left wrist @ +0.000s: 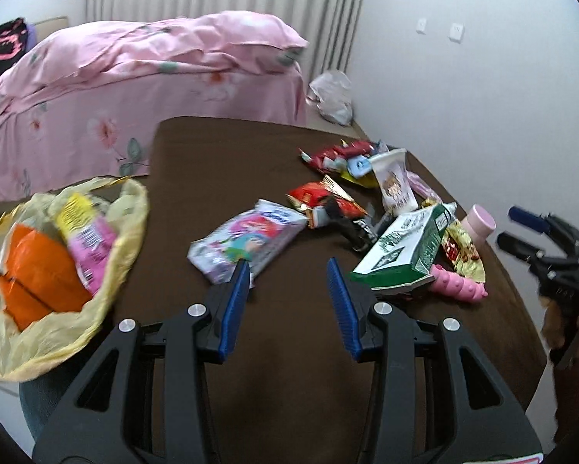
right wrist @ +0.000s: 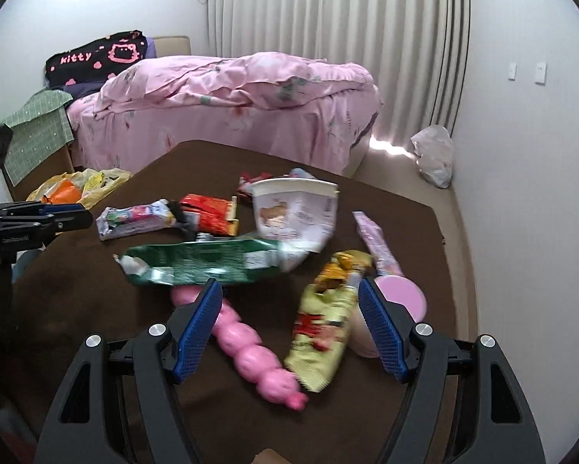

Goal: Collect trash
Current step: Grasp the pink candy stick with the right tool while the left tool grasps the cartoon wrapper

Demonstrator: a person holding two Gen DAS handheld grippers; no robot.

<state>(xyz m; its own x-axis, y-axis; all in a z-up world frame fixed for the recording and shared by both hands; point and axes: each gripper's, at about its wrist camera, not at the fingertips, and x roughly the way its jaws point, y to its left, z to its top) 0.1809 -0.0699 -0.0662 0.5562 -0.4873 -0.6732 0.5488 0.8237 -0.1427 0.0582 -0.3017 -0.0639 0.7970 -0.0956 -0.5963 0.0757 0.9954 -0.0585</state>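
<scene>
Snack trash is scattered over a brown table [left wrist: 220, 162]. My left gripper [left wrist: 287, 270] hovers open and holds nothing, just short of a purple wipes pack [left wrist: 247, 239] and a green packet [left wrist: 401, 247]. A yellow bag [left wrist: 57, 270] at the table's left edge holds an orange packet and a pink wrapper. My right gripper [right wrist: 289, 290] stands wide open above a pink bumpy tube [right wrist: 247, 344] and a yellow wrapper [right wrist: 324, 328], touching neither. A pink cup [right wrist: 401, 297] is partly hidden behind its right finger. The green packet [right wrist: 200, 263] lies just beyond its left finger.
Farther back on the table lie a white pouch [right wrist: 293, 208], a red wrapper [right wrist: 208, 212], a pink stick wrapper [right wrist: 378, 243] and small candy wrappers [left wrist: 339, 154]. A pink-covered bed [right wrist: 231, 108] stands behind the table. A white plastic bag [right wrist: 432, 154] sits on the floor by the curtain.
</scene>
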